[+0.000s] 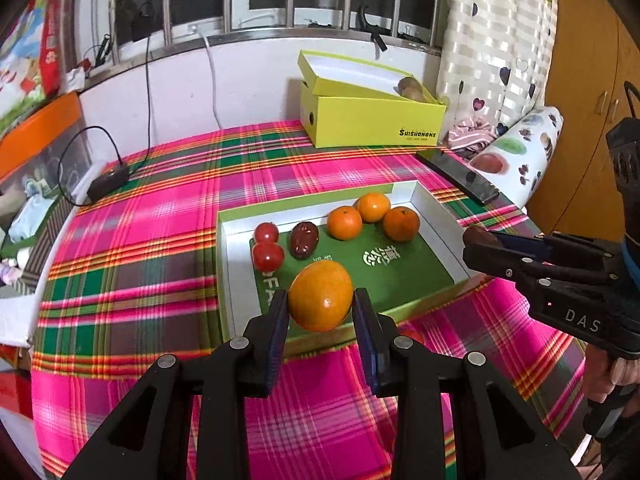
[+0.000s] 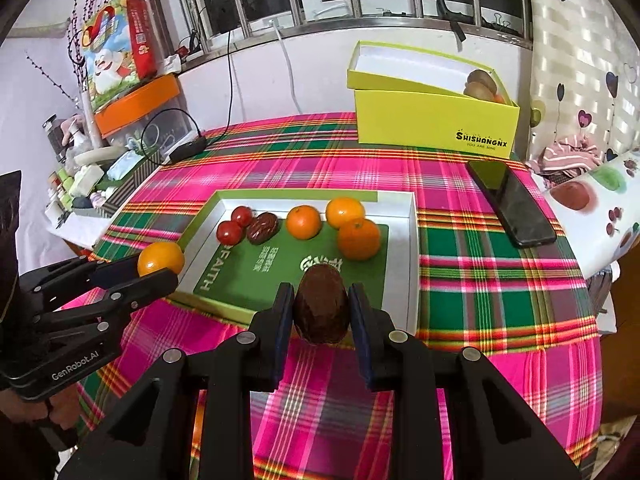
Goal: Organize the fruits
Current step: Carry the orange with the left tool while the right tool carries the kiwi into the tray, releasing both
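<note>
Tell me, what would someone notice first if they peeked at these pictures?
Probably the two fruits held up close: the left gripper has its jaws shut on an orange, and the right gripper grips a brown kiwi. Behind them, on the bright pink plaid tablecloth, a shallow green tray holds three oranges, two small tomatoes and a dark date. At the back stands a yellow box with more kiwis inside.
</note>
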Motion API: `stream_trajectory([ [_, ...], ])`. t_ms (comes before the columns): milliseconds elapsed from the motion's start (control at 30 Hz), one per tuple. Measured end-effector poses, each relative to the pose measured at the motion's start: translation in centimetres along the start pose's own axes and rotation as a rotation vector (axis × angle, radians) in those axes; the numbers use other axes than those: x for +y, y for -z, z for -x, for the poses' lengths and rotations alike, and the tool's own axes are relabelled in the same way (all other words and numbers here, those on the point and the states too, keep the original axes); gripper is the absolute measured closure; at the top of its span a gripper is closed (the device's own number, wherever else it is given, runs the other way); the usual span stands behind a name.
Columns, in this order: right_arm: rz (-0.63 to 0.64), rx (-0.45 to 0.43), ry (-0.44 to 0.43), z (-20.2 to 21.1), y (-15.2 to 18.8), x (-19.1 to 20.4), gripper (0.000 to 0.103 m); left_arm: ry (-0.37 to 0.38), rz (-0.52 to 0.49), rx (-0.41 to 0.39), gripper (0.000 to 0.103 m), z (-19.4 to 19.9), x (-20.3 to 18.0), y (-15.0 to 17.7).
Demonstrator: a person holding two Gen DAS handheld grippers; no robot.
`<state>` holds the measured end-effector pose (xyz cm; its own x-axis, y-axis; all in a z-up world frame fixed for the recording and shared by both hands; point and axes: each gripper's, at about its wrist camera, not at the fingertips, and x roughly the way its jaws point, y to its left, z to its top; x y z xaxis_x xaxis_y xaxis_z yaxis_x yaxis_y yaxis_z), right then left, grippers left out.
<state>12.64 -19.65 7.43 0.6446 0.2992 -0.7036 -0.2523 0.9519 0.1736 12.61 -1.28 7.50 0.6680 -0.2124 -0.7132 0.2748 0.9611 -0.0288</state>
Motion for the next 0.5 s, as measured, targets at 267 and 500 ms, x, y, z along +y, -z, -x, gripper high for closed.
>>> stream_trajectory([
  [267,-0.002,0.027,0.011,-2.2,-0.7,-0.6,0.074,-0.001,0.001,0.028,0.061,-3.0,0.5,-0.9],
  [500,-0.001,0.06,0.025,-4.5,-1.4,-1.2,0.074,0.007,0.028,0.069,0.061,-5.8,1.8,-1.4],
])
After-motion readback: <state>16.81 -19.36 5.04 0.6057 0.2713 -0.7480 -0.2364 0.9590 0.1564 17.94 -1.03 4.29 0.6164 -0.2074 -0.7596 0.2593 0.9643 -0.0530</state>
